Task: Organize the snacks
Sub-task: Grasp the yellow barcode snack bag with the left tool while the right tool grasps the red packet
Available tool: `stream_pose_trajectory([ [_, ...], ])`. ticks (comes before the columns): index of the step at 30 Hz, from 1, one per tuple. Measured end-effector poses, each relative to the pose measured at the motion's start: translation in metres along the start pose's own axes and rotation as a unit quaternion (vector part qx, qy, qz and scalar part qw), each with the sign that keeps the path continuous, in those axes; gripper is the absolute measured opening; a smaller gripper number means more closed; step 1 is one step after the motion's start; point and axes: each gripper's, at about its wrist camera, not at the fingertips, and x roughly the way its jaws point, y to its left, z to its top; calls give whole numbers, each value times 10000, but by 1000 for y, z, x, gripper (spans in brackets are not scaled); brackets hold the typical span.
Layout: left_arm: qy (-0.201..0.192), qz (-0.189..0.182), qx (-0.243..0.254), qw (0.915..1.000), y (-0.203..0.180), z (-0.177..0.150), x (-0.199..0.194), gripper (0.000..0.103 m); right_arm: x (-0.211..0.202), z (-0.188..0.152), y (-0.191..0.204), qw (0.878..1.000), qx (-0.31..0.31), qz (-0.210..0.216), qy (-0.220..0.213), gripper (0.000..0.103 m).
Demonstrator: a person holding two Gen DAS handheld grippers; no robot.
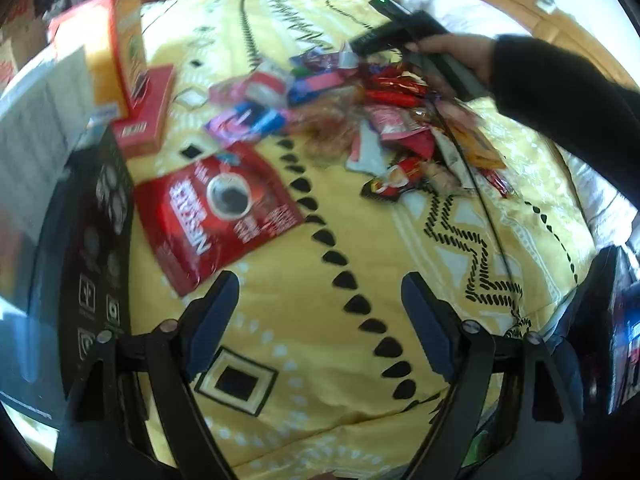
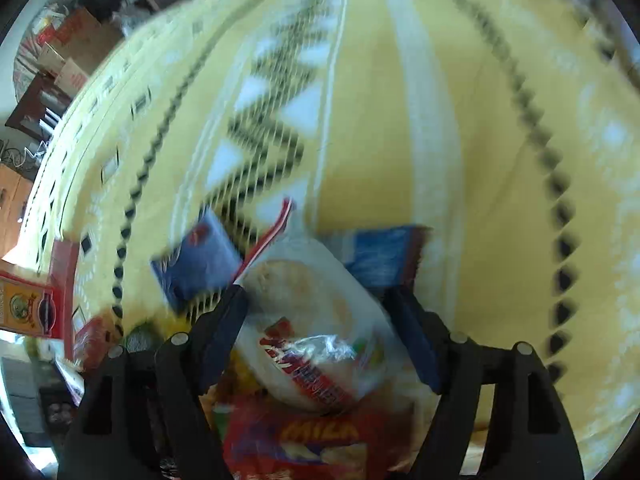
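While the left gripper (image 1: pixel 320 300) hangs wide and empty, the right gripper (image 2: pixel 320 320) seems, through blur, to hold a white snack bag (image 2: pixel 316 320) that needs dropping by the snack pile (image 1: pixel 380 120) at twelve o'clock.

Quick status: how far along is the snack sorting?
Early, it seems. Done: nothing looks grouped; boxes and a red coffee pouch lie apart at the bedspread's edge. In hand: a white round-snack packet sits between the right gripper's fingers; the left gripper is open and empty. Left: the jumbled wrapper pile.

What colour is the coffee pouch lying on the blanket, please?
Red, with a dark cup pictured on the coffee pouch; clearest in the left wrist view.
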Motion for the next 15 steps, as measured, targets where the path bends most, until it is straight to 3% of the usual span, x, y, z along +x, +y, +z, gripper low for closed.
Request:
stream_pose_trajectory([
  [2, 18, -32, -161, 9999, 3, -1, 0, 84, 0, -30, 27, 9980, -551, -211, 223, 78],
  [5, -48, -104, -184, 9998, -3, -4, -6, 84, -18, -75, 46, 9975, -632, 144, 289, 77],
  [8, -68, -208, -120, 9997, -12, -6, -13, 84, -43, -118, 75, 9951, -946, 238, 165, 76],
  [10, -80, -253, -54, 9996, -21, -8, -17, 84, -65, -143, 91, 9934, -1046, 444, 132, 65],
  [12, -49, -312, -9, 9995, -26, -8, -18, 84, -103, -165, 96, 9920, -1048, 662, -243, 64],
  [14, -37, -387, 2, 9992, -32, -9, -19, 84, -149, -190, 89, 9894, -825, 812, -877, 69],
  [15, -7, -440, 34, 9990, -35, -9, -18, 84, -171, -207, 83, 9874, -683, 778, -1200, 78],
])
